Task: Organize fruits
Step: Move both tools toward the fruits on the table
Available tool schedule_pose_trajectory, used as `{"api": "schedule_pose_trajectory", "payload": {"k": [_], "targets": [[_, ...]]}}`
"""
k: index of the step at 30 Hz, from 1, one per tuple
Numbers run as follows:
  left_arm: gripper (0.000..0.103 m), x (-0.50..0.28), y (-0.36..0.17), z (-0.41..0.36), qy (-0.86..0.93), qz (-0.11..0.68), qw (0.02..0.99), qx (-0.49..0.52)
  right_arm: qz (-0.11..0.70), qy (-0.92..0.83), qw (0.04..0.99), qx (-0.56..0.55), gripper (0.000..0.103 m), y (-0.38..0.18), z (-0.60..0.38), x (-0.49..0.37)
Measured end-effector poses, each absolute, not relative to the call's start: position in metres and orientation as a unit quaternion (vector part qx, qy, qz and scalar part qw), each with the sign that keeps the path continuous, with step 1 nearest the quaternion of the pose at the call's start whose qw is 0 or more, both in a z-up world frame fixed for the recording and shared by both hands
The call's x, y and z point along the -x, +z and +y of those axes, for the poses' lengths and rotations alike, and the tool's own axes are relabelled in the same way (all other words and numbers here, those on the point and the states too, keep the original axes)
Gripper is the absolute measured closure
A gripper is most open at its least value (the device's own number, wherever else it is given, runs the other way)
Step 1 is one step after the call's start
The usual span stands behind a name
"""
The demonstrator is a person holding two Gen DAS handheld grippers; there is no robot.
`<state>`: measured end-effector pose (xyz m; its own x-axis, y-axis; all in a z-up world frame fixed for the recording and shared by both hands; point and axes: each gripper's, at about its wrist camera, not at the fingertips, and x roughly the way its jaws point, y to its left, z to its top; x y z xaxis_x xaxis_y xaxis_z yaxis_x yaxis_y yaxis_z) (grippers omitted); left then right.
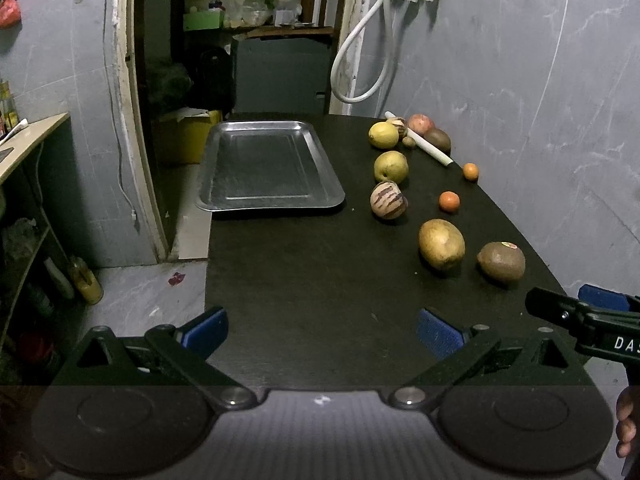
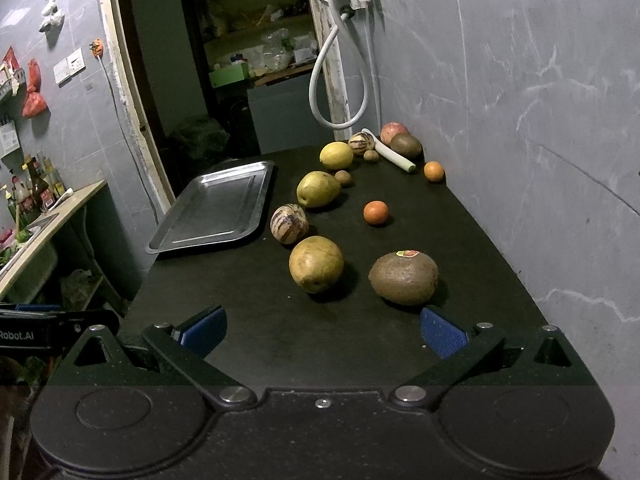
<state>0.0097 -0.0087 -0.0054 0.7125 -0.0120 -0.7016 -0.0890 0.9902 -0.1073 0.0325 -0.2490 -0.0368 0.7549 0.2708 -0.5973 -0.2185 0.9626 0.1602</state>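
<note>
Tray: steel, bare inside, flat on the dark tabletop at its far left; long axis running away from the cameras, near left corner jutting past the tabletop edge.
Fruits: scattered right of the tray, none touching it.
Kiwi: nearest, sticker on top, long axis lying crosswise.
Pear: just left of the kiwi, apart from it.
Striped melon: beyond the pear, near the tray's right rim.
Oranges: two, small, toward the wall.
Lemon: far end, beside a white stalk lying diagonally.
Left gripper: fingers spread wide, holding nothing, above the near tabletop.
Right gripper: fingers spread wide, empty, pointing at the kiwi and pear.
</note>
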Motion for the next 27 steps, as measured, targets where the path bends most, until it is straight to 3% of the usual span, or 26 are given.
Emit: {"api": "schedule_pose_trajectory", "payload": {"k": [27], "targets": [[0.001, -0.036, -0.015, -0.024, 0.029, 0.412, 0.909, 0.056, 0.344, 0.132, 0.928, -0.056, 0.000, -0.048, -0.263, -0.051]]}}
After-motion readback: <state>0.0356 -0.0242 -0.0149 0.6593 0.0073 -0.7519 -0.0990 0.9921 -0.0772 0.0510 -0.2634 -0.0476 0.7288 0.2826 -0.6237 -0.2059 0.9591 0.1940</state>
